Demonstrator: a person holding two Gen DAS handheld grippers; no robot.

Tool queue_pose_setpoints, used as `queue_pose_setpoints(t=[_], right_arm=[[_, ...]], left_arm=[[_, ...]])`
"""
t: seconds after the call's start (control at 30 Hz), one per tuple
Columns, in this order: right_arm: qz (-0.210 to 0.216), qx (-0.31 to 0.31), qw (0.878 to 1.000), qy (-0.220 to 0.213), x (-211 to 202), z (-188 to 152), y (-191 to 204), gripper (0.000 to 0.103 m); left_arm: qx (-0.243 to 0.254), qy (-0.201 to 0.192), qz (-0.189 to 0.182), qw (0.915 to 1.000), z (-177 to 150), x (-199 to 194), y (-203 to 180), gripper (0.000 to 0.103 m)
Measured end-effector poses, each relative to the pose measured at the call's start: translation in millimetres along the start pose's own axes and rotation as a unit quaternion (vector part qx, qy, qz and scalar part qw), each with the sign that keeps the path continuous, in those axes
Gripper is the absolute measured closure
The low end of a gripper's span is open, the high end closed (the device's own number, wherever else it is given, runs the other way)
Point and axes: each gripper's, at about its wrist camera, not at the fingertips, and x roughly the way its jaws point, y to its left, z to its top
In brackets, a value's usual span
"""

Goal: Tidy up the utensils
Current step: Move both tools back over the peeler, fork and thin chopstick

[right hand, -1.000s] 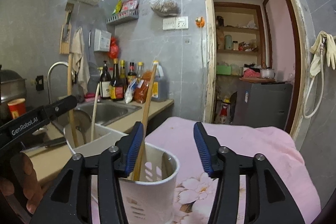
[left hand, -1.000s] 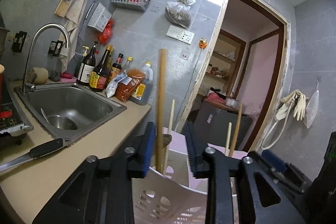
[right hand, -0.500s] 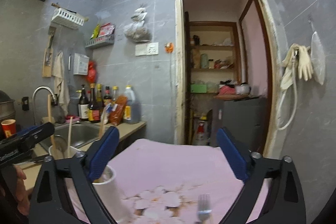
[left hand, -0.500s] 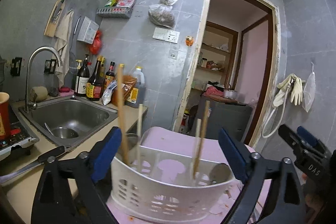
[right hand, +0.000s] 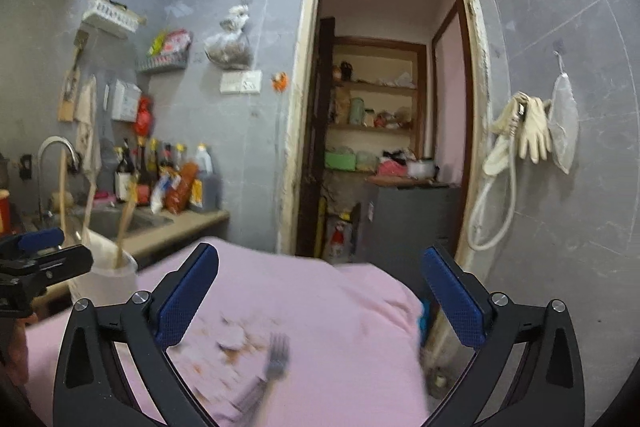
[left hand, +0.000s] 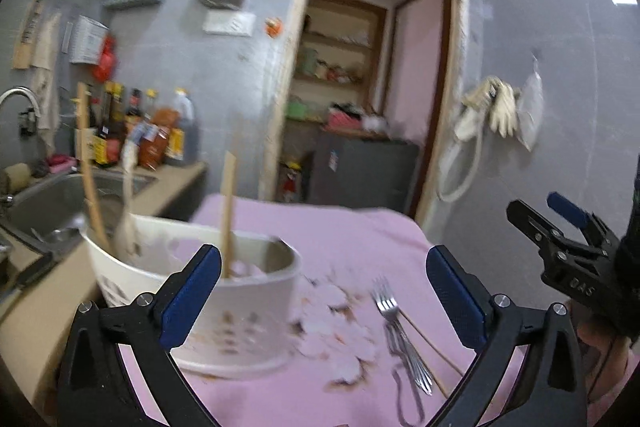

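A white slotted utensil holder [left hand: 224, 311] stands on the pink flowered cloth [left hand: 340, 239], holding wooden chopsticks [left hand: 228, 215] and a wooden-handled tool [left hand: 90, 183]. Metal forks [left hand: 396, 331] and a loose chopstick [left hand: 428, 343] lie on the cloth to its right. My left gripper [left hand: 320, 291] is open and empty, just in front of the holder. My right gripper [right hand: 316, 299] is open and empty above the cloth, with a fork [right hand: 276, 359] below it; it also shows in the left wrist view [left hand: 560, 227]. The holder shows at the left in the right wrist view [right hand: 104, 275].
A beige counter [left hand: 28, 323] with a steel sink [left hand: 44, 203] and faucet [right hand: 56, 147] lies to the left, with sauce bottles [left hand: 140, 135] at the wall. A doorway [right hand: 384, 131] with a grey cabinet [right hand: 404, 219] is ahead. Gloves and a hose [right hand: 520, 139] hang on the right wall.
Both grippers opened wide, letting go of the chopsticks in the holder, and drew back and to the right. The forks on the cloth have come into view.
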Motion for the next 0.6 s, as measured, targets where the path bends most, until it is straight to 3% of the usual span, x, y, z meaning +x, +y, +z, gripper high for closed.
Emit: queue_pose_setpoints(t=[0.23, 0.3, 0.37, 0.43, 0.6], right_arm=[[0.012, 0.001, 0.995, 0.101, 17.0, -34.8, -23.7, 0.001], [0.027, 0.008, 0.991, 0.129, 22.9, -45.4, -27.9, 0.004], [0.041, 0.011, 0.988, 0.152, 27.6, -52.8, -29.4, 0.016], [0.069, 0.019, 0.98, 0.185, 35.1, -62.5, -30.6, 0.023], [0.12, 0.047, 0.962, 0.242, 49.4, -80.2, -33.9, 0.049]], left_arm=[[0.042, 0.098, -0.038, 0.9936, -25.0, 32.7, -32.9, 0.003], [0.05, 0.129, -0.049, 0.9892, -31.2, 42.7, -38.5, 0.003], [0.051, 0.156, -0.062, 0.9844, -40.9, 49.7, -41.6, 0.005], [0.054, 0.179, -0.074, 0.9795, -46.9, 58.1, -44.2, 0.012], [0.063, 0.255, -0.109, 0.9588, -59.5, 86.5, -53.6, 0.041]])
